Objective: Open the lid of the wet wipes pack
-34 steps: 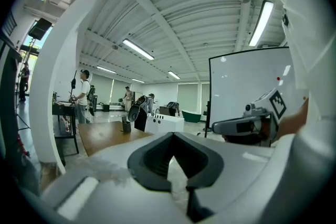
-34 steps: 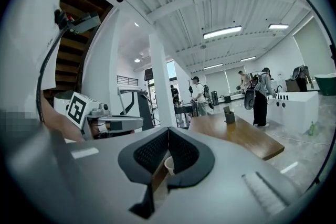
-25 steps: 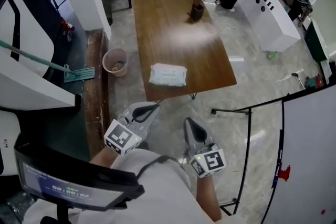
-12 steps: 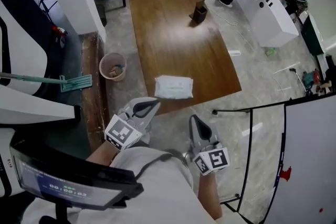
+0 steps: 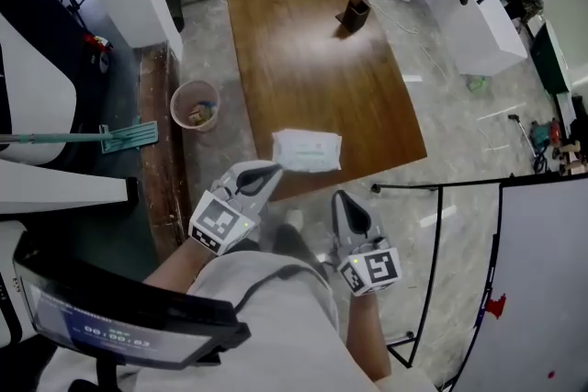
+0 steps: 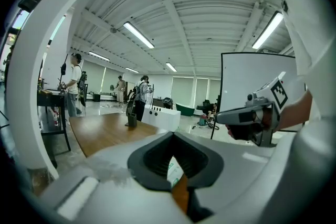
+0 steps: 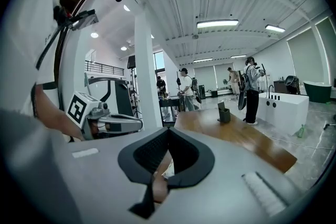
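Observation:
The white wet wipes pack (image 5: 308, 151) lies flat near the front edge of the brown wooden table (image 5: 303, 50), its lid down. My left gripper (image 5: 273, 168) is shut and empty, and its tip overlaps the table's front edge just left of the pack. My right gripper (image 5: 338, 196) is also shut with nothing in it, and hangs off the table a little below and right of the pack. In the left gripper view a bit of the pack (image 6: 173, 169) shows through the gap behind the closed tips of the left gripper (image 6: 172, 134). The right gripper view shows the right gripper (image 7: 168, 129) with its tips met.
A dark holder (image 5: 354, 12) stands at the table's far end. A waste bin (image 5: 195, 103) and a mop (image 5: 129, 136) sit on the floor to the left. A white board on a black frame (image 5: 542, 262) stands at the right. People stand far off beyond the table.
Both grippers have moved forward toward the table, which now lies nearer. The left tip has come up beside the pack. Both jaws stayed shut.

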`<state>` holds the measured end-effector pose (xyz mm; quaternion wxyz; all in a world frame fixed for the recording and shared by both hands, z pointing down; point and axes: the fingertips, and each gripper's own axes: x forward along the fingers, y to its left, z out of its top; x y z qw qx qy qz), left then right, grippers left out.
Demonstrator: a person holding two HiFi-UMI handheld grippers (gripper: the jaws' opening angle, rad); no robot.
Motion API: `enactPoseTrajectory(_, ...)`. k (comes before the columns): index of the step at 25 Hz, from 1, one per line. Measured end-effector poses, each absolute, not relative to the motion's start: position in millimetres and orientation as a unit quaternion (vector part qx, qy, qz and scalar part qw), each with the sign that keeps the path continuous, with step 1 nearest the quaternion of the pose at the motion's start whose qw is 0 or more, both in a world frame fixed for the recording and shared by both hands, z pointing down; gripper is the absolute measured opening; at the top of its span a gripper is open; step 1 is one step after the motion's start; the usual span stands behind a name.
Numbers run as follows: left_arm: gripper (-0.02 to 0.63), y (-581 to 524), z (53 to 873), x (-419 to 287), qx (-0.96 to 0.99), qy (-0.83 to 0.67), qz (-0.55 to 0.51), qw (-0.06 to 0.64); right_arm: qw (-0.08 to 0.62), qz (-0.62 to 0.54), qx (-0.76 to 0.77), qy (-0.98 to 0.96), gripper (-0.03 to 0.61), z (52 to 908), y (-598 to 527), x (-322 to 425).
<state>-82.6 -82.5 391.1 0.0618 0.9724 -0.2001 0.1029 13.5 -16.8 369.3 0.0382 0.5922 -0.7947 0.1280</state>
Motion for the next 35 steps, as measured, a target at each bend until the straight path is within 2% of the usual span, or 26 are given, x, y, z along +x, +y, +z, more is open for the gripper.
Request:
enactPoseTrajectory(9, 0.005, -97, 426, -51, 0.962, -0.225, 0.148, 0.036, 0.098, 0.147, 0.562, -0.808, 0.009, 449, -63, 44)
enactPoseTrajectory(14, 0.005, -105, 444, -28, 0.96, -0.228, 0.153, 0.058, 0.122, 0.157, 0.532, -0.823, 0.009, 474, -80, 54)
enactPoseTrajectory(20, 0.006, -118, 484, -11, 0.951, -0.233, 0.195, 0.052, 0.15, 0.167, 0.503, -0.835, 0.009, 505, -94, 62)
enactPoseTrajectory(22, 0.048, -119, 500, -8, 0.948, -0.227, 0.216, 0.051, 0.156, 0.175, 0.497, -0.836, 0.009, 517, -97, 65)
enactPoseTrajectory(31, 0.063, -125, 557, 2, 0.94, -0.205, 0.271, 0.04, 0.166, 0.184, 0.48, -0.842, 0.009, 549, -116, 68)
enactPoseTrajectory(35, 0.097, -124, 569, 7, 0.938, -0.181, 0.295, 0.013, 0.169, 0.19, 0.477, -0.841, 0.009, 556, -119, 70)
